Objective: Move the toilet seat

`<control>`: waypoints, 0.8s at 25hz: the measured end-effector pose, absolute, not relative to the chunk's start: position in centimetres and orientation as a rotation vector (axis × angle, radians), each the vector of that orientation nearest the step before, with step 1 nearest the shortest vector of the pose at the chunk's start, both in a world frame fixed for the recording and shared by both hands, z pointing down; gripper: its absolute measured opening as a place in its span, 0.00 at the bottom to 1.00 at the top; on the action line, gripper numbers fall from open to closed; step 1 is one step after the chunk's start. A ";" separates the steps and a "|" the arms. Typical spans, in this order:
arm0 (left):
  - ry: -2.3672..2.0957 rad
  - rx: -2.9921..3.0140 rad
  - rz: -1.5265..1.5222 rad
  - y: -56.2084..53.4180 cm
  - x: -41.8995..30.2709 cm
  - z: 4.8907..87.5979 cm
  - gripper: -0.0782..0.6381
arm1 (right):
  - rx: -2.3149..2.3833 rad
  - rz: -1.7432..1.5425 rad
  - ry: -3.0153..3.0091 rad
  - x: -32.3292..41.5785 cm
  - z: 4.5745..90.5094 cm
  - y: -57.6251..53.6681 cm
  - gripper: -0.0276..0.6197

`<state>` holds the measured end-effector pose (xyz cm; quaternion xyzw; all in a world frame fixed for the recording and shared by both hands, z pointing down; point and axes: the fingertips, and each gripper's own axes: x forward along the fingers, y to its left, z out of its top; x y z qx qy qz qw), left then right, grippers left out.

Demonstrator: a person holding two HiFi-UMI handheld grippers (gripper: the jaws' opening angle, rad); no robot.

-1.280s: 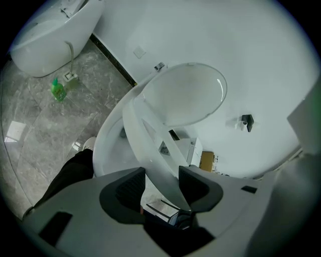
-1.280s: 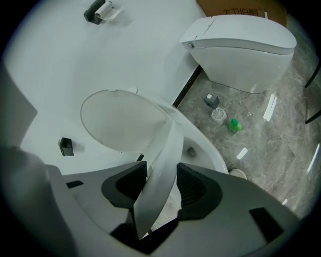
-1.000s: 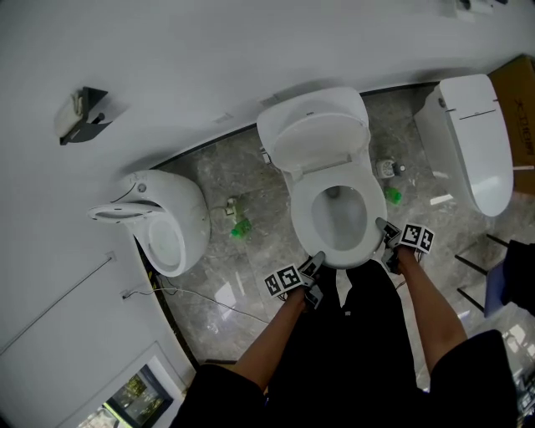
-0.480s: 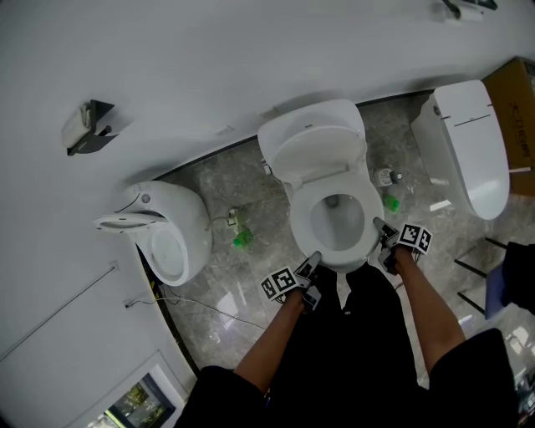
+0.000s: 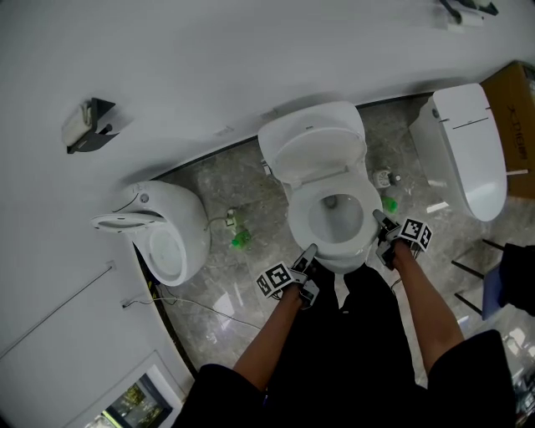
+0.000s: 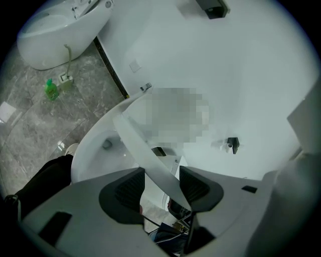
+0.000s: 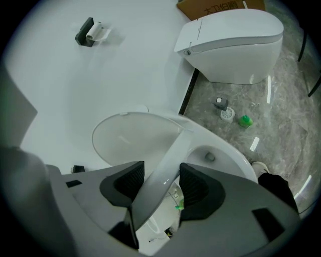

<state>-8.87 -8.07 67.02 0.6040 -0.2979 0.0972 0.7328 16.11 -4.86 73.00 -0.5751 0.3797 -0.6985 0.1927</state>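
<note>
Toilet seat (image 5: pixel 299 219) rings the bowl, with the lid (image 5: pixel 322 150) raised toward the wall. Left gripper (image 5: pixel 308 253) is at the seat's front-left rim. Right gripper (image 5: pixel 380 221) is at its right rim, jaws just opening, rim between them.

**Hardly any print to read**

The only writing I find is on the brown cardboard box (image 7: pixel 220 7). In my right gripper view it shows a short row of dark characters, too small and slanted for me to read for certain. In the head view the same box carries dark lettering along its side, which I cannot make out either. The cubes on my left gripper (image 5: pixel 309 252) and right gripper (image 5: pixel 381 221) bear only black-and-white square patterns
</note>
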 end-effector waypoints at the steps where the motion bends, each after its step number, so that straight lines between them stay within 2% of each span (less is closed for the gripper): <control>1: -0.654 1.330 0.203 -8.5 -8.8 66.8 0.42 | -1.610 -1.953 1.062 16.2 72.8 -5.2 0.40; 20: -0.658 1.346 0.047 -13.3 -7.9 64.5 0.42 | -1.581 -1.908 0.906 17.6 71.1 -8.9 0.40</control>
